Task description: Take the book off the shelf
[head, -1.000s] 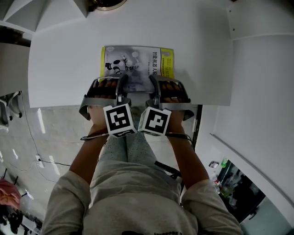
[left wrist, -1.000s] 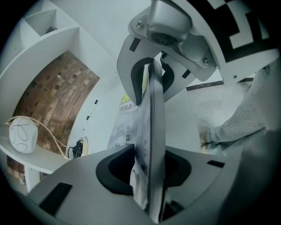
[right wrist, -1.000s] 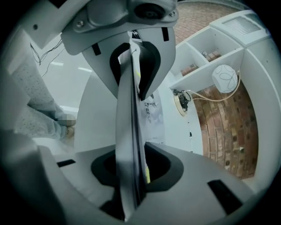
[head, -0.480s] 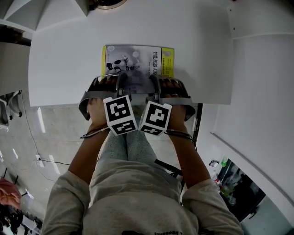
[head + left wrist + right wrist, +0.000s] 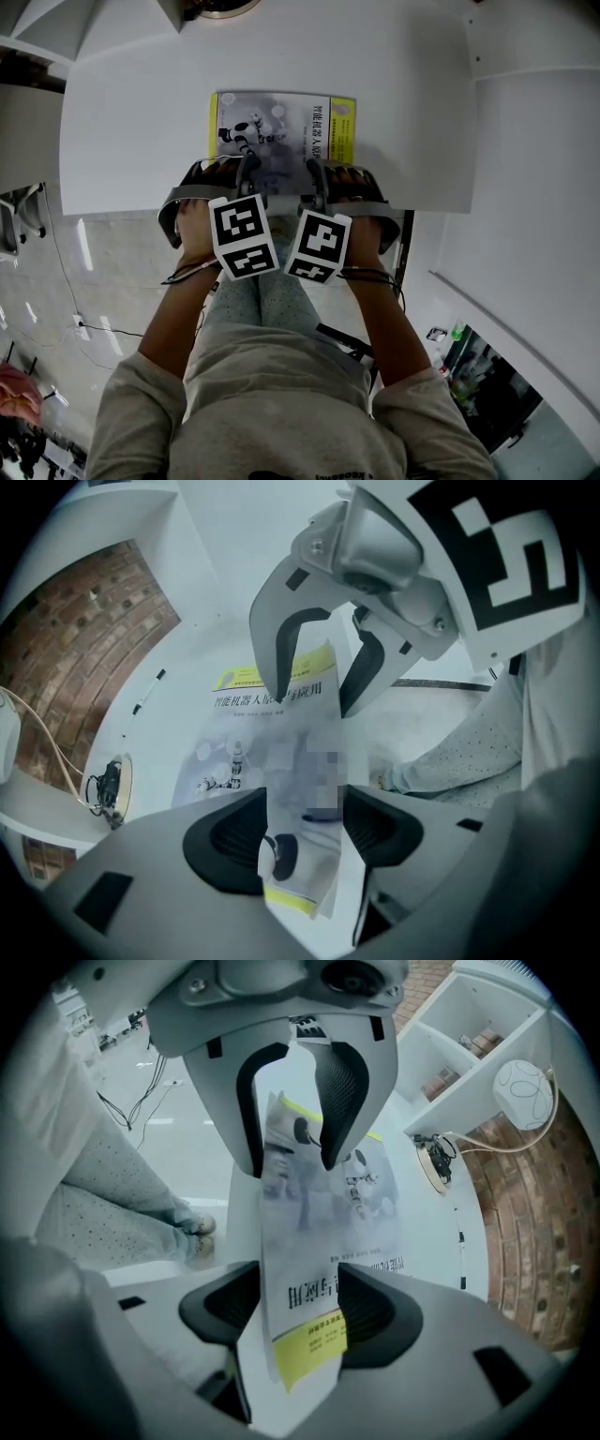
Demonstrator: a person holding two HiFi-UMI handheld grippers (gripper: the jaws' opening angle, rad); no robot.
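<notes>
A book [image 5: 281, 127] with a grey cover and yellow bands lies flat on the white table [image 5: 122, 122]. Both grippers sit side by side at its near edge. My left gripper [image 5: 246, 176] has its jaws opening. The book's edge [image 5: 295, 789] passes between them with a gap on either side of my left gripper [image 5: 302, 832]. My right gripper [image 5: 315, 176] is opening too. The yellow corner of the book [image 5: 309, 1330] stands loose between the pads of my right gripper [image 5: 300, 1312]. Each gripper view also shows the other gripper above the book.
The table's front edge [image 5: 234, 216] runs just under the grippers, with floor and the person's legs below. A cabled round fitting [image 5: 108, 785] sits in the tabletop beyond the book. White shelf compartments holding a pale ball [image 5: 525, 1091] stand against a brick wall.
Both grippers' jaws have spread apart and let go of the book's near edge. The grippers have drawn back slightly, so more of the cover shows. The book lies where it was.
</notes>
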